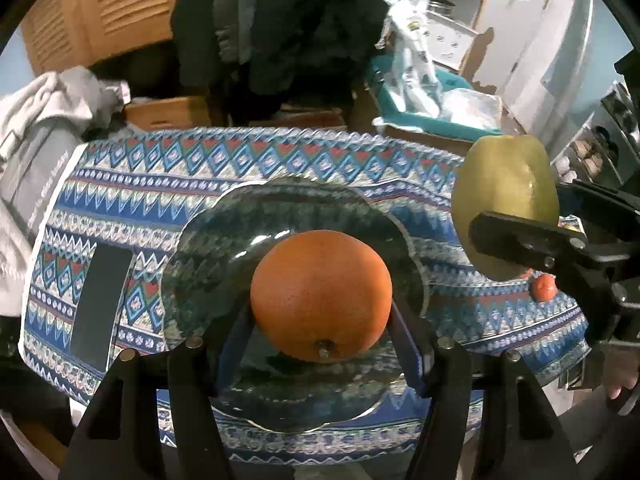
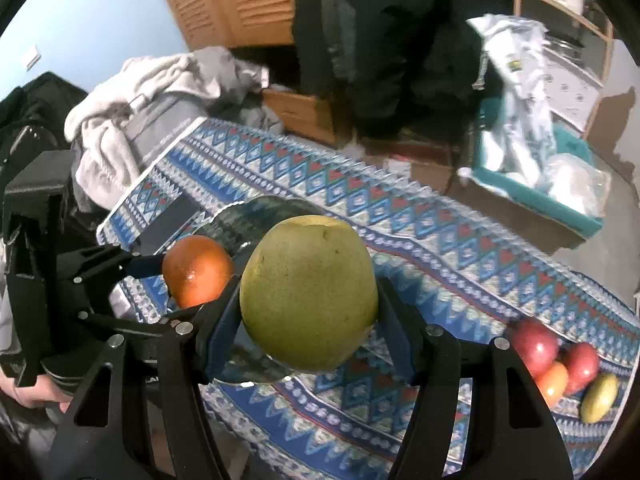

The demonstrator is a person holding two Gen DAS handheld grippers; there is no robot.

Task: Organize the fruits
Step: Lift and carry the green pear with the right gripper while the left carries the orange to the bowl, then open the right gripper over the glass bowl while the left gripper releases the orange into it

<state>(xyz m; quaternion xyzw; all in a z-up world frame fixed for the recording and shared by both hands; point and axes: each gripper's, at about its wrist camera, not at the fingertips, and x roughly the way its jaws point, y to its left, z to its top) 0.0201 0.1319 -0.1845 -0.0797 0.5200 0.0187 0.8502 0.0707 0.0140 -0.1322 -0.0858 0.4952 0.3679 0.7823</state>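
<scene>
My left gripper [image 1: 322,320] is shut on an orange [image 1: 321,295] and holds it just above a dark glass plate [image 1: 208,248] on the patterned cloth. My right gripper [image 2: 310,316] is shut on a large green pear [image 2: 309,294], held above the plate's right edge; the pear also shows in the left wrist view [image 1: 506,200]. The orange shows in the right wrist view [image 2: 198,270] with the plate [image 2: 256,216] behind it. Several loose fruits, red apples [image 2: 536,346] and a yellow-green one [image 2: 599,398], lie on the cloth at the right.
A black phone [image 1: 100,306] lies on the cloth left of the plate. A small red fruit [image 1: 543,287] shows under the right gripper. Grey clothes [image 1: 44,120] are piled at the left, a teal bin [image 1: 420,120] with bags behind the table.
</scene>
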